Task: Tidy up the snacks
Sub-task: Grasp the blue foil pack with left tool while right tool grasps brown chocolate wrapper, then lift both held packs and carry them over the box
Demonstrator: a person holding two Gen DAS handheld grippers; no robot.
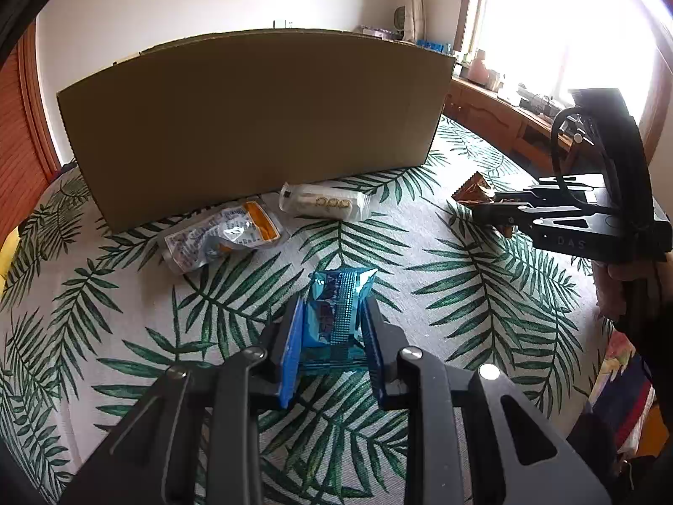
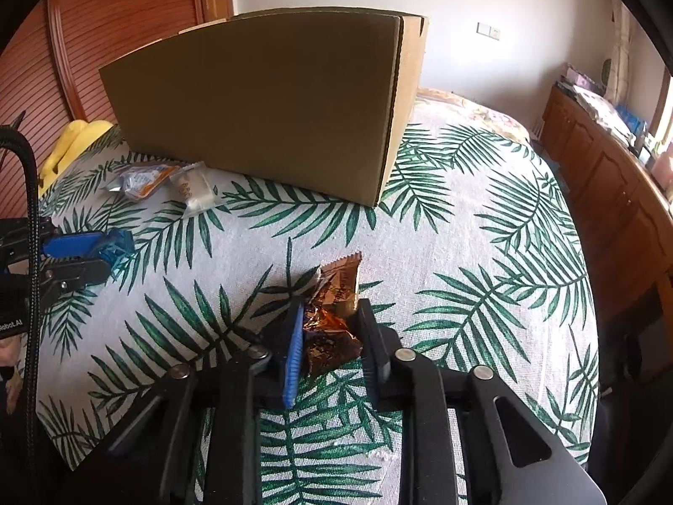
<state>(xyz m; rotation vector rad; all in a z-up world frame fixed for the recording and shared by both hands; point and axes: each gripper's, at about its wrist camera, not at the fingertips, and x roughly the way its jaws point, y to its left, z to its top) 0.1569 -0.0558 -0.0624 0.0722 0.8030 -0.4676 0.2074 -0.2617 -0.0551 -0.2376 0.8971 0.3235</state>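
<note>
My left gripper (image 1: 334, 315) is shut on a shiny blue snack packet (image 1: 336, 294), held just above the leaf-print cloth. My right gripper (image 2: 330, 320) is shut on a brown and gold snack packet (image 2: 334, 315); it also shows in the left wrist view (image 1: 473, 191). A large cardboard box (image 1: 252, 118) stands at the back; its inside is hidden. A silver and orange packet (image 1: 223, 237) and a white packet (image 1: 324, 202) lie in front of the box, also seen in the right wrist view as the silver packet (image 2: 141, 179) and the white packet (image 2: 193, 189).
The leaf-print cloth (image 2: 483, 252) covers a round-edged surface. A yellow object (image 2: 71, 143) lies at its far left edge. A wooden cabinet (image 2: 610, 176) with clutter runs along the right. A red-brown slatted wall (image 2: 105, 21) stands behind the box.
</note>
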